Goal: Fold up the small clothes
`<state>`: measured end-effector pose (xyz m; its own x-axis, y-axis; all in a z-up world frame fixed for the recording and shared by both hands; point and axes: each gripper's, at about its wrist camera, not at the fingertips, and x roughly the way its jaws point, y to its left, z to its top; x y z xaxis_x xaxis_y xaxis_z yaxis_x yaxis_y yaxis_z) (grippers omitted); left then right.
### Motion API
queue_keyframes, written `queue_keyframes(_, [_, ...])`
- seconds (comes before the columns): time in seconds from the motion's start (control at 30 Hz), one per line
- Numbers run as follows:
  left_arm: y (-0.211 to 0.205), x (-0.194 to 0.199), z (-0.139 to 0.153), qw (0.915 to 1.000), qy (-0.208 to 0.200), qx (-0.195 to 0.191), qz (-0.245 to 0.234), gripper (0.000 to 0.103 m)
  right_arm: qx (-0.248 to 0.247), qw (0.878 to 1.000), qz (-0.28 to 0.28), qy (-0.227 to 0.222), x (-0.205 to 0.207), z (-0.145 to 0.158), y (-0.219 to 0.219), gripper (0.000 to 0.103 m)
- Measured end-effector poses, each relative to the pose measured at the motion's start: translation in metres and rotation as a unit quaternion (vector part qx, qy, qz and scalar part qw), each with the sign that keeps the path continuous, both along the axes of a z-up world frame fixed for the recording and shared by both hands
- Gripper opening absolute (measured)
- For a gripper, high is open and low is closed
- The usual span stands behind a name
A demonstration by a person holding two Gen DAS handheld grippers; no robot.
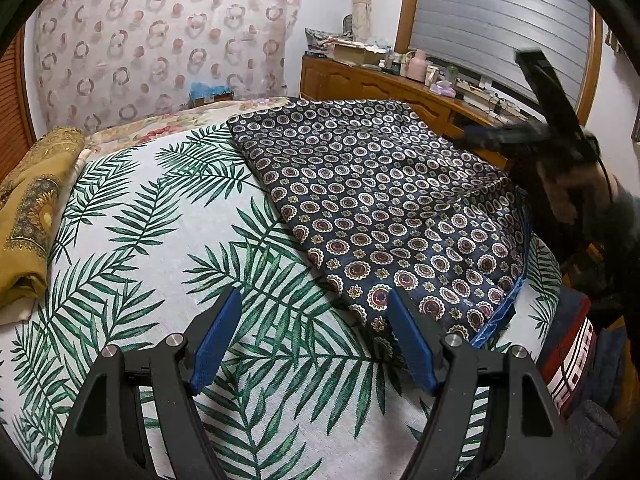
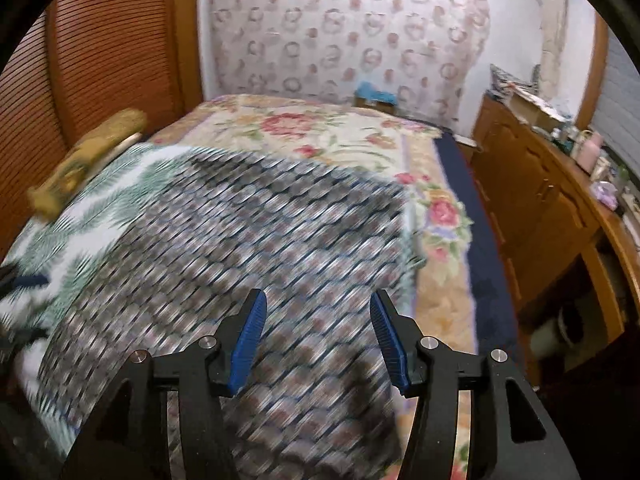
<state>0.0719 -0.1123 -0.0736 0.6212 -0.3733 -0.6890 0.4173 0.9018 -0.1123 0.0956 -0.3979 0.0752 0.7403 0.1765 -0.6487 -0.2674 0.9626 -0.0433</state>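
Left wrist view showed your left gripper [image 1: 314, 334] spread wide and empty beside the dark navy medallion-print cloth [image 1: 384, 208] on the palm-leaf bedspread [image 1: 160, 240]; your right gripper [image 2: 318, 332] hung parted, gripping nothing

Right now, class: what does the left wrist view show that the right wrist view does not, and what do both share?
Only the left wrist view: the right gripper seen from outside, a hand holding it, and the window shutter.

Only the right wrist view: the slatted wooden door.

Both: the dark patterned cloth lying on the palm-leaf sheet, the mustard cloth, and open gripper jaws with nothing between them.
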Motion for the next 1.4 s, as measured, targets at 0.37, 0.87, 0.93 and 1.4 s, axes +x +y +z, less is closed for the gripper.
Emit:
queue_keyframes(0.37, [-0.005,-0.002,-0.002,0.9999,0.008,0.007,-0.005,0.076,0.002,0.999,0.019,0.040,-0.043,-0.045,-0.011,0.057])
queue_keyframes(0.87, [-0.020,-0.017,-0.007,0.9975,0.044,-0.007,-0.055,0.055,-0.006,0.999,0.011,0.031,-0.063,-0.053,0.010,0.081])
queue_keyframes(0.93, [-0.023,-0.018,-0.009,0.9968,0.052,-0.007,-0.061,0.055,0.001,1.000,0.011,0.026,-0.072,-0.050,0.010,0.081])
queue_keyframes(1.4, [-0.033,-0.017,-0.006,0.9949,0.054,-0.022,-0.083,0.007,0.024,0.999,0.043,0.020,-0.138,-0.046,0.023,0.081])
